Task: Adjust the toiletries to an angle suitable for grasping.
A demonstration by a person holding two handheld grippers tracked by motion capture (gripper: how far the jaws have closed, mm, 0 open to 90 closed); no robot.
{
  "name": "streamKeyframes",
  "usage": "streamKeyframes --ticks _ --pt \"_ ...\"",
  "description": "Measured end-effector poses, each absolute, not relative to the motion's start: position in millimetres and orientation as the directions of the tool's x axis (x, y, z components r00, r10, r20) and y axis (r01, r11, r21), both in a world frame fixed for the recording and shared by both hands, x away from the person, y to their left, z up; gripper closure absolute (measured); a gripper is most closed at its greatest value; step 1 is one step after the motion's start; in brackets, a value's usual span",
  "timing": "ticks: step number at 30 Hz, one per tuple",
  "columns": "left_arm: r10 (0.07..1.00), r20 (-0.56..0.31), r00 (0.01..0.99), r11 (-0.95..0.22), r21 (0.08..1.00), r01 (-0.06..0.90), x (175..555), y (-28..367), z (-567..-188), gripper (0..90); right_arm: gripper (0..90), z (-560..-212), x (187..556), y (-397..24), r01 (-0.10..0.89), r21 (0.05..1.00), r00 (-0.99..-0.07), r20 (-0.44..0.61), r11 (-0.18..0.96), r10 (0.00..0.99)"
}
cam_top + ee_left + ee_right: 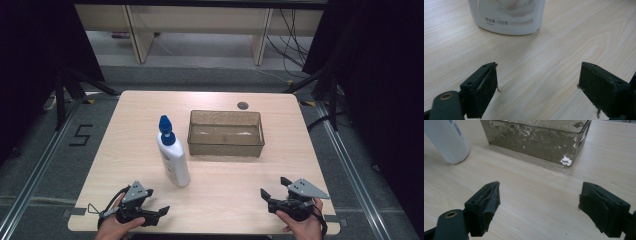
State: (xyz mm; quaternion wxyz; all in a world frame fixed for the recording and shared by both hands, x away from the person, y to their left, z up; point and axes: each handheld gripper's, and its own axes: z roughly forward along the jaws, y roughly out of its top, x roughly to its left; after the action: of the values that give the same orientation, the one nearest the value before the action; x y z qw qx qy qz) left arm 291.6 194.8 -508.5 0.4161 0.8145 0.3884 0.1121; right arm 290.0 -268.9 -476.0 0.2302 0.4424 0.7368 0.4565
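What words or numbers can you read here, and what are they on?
"净含量:720克" on the white bottle, near its bottom.
"5" on the floor, left of the table.
Barcode and small print on the bottle's side in the right gripper view: too blurred to read.

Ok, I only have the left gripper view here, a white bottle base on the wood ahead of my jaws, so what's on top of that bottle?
Observer: The white bottle has a blue cap, and it stands upright.
Operator: Anything beside it?
Observer: A clear brownish bin sits just right of the bottle on the table, apart from it, and looks empty.
Operator: Where's the other gripper?
Observer: The right hand-held gripper rests near the table's front right edge, jaws open, nothing between them.
Operator: And mine, from above?
Observer: The left hand-held gripper sits at the front left, jaws open, short of the bottle.
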Motion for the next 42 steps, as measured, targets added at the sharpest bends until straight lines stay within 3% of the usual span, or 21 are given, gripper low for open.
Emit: streamKeyframes --ticks 4,5,9,14,21,29,42 --pt "0.727 -0.145 0.671 -0.342 0.771 0.537 291 193 -509 14.9 15.5 -475 290 -268 0.427 0.884 -0.506 0.06 0.189 0.86" --pt "0.721 -0.141 0.678 -0.352 0.768 0.534 291 194 -509 14.9 15.5 -476 289 -265 0.451 0.878 -0.499 0.099 0.16 0.861" --pt "0.727 -0.137 0.673 -0.352 0.767 0.536 291 194 -509 14.9 15.6 -473 290 -263 0.411 0.892 -0.521 0.061 0.188 0.851" --pt "0.724 -0.14 0.675 -0.356 0.762 0.54 292 194 -509 14.9 15.2 -469 293 -254 0.411 0.9 -0.558 0.124 0.143 0.82" --pt "0.726 -0.154 0.67 -0.334 0.774 0.539 291 193 -510 14.9 15.4 -458 300 -242 0.336 0.931 -0.597 0.09 0.146 0.797" --pt "0.716 -0.151 0.682 -0.355 0.762 0.542 291 194 -509 14.9 16.5 -448 301 -239 0.347 0.931 -0.585 0.125 0.109 0.802" --pt "0.714 -0.149 0.684 -0.357 0.763 0.539 291 194 -509 14.9 18.6 -430 312 -217 0.294 0.943 -0.64 0.075 0.154 0.764"
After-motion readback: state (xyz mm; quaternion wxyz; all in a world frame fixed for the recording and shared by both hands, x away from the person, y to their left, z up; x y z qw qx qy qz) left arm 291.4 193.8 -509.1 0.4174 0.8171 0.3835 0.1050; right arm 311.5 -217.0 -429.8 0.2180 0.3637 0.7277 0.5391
